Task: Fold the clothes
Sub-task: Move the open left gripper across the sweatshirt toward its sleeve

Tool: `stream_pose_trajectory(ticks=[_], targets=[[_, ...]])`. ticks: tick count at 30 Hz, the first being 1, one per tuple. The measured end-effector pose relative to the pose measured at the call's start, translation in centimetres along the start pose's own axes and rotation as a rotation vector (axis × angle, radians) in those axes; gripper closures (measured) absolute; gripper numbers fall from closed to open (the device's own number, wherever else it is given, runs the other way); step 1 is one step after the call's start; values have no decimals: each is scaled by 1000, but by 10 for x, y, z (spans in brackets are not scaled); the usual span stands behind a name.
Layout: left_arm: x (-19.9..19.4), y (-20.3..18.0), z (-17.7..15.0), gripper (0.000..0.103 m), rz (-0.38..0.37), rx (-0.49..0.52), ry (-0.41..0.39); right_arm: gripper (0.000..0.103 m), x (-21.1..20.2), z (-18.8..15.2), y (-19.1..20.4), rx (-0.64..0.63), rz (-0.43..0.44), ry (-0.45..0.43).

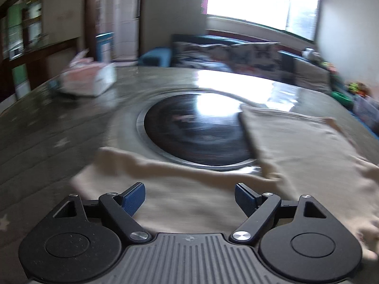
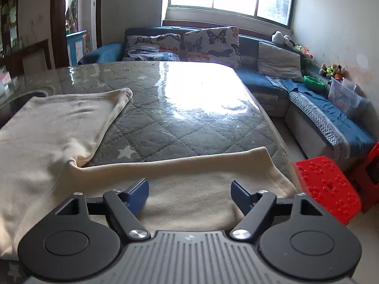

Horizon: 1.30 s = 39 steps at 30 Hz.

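Two hand-held grippers in view, one per wrist camera. We note the left hand-held gripper (image 1: 189,197) with its blue pads spread wide and nothing between them, poised over the near part of the cream garment (image 1: 189,203); its view is smeared, so fine detail there is unreliable. The right hand-held gripper (image 2: 189,195) is likewise spread wide and empty, above a band of the same cream garment (image 2: 184,177) that runs across in front of it.

Outward from the right hand-held gripper: the band ends at a corner ahead and to the right, near the edge of the worktop (image 2: 189,108). Ahead and to the left, a broad panel of the cloth extends away to a rounded far end. Outward from the left hand-held gripper: cloth directly below, then a dark round inset (image 1: 189,130) in the worktop ahead, with another stretch of cloth lying over its right edge. A pale box (image 1: 87,78) sits far ahead to the left.

Judgement: we cannot settle whether the garment is spread for folding or already partly folded. Any further fold would need both hand-held grippers closing on matching edges of the cloth.
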<state>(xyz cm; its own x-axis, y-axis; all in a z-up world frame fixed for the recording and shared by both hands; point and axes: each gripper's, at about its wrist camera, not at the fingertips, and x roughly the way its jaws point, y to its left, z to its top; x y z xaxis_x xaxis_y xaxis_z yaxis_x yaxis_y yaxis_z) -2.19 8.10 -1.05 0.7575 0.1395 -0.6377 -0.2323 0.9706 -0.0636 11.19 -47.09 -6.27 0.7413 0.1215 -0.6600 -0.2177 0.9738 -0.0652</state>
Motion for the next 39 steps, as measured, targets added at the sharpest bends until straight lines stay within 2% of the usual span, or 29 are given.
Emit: stream_pose_trajectory(ticks=[4, 6, 12, 17, 20, 25, 34, 36, 39], targets=[[5, 15, -1, 18, 46, 9, 3, 23, 0, 0, 1, -5, -8, 4], [7, 20, 0, 18, 61, 14, 7, 17, 1, -1, 0, 4, -14, 3], [16, 36, 8, 16, 124, 15, 7, 6, 5, -4, -10, 69, -1, 3], [10, 34, 18, 18, 123, -3, -1, 0, 6, -11, -16, 92, 8, -12], [12, 25, 23, 18, 124, 30, -18, 0, 6, -12, -17, 95, 11, -19], [34, 23, 28, 17, 176, 83, 6, 0, 5, -13, -17, 94, 13, -24], [33, 46, 27, 16, 232, 31, -12, 0, 4, -15, -17, 98, 18, -36], [25, 42, 27, 18, 225, 30, -20, 0, 4, -16, -17, 98, 17, -37], [4, 22, 24, 18, 143, 60, -48, 0, 5, -16, -17, 96, 15, -38]])
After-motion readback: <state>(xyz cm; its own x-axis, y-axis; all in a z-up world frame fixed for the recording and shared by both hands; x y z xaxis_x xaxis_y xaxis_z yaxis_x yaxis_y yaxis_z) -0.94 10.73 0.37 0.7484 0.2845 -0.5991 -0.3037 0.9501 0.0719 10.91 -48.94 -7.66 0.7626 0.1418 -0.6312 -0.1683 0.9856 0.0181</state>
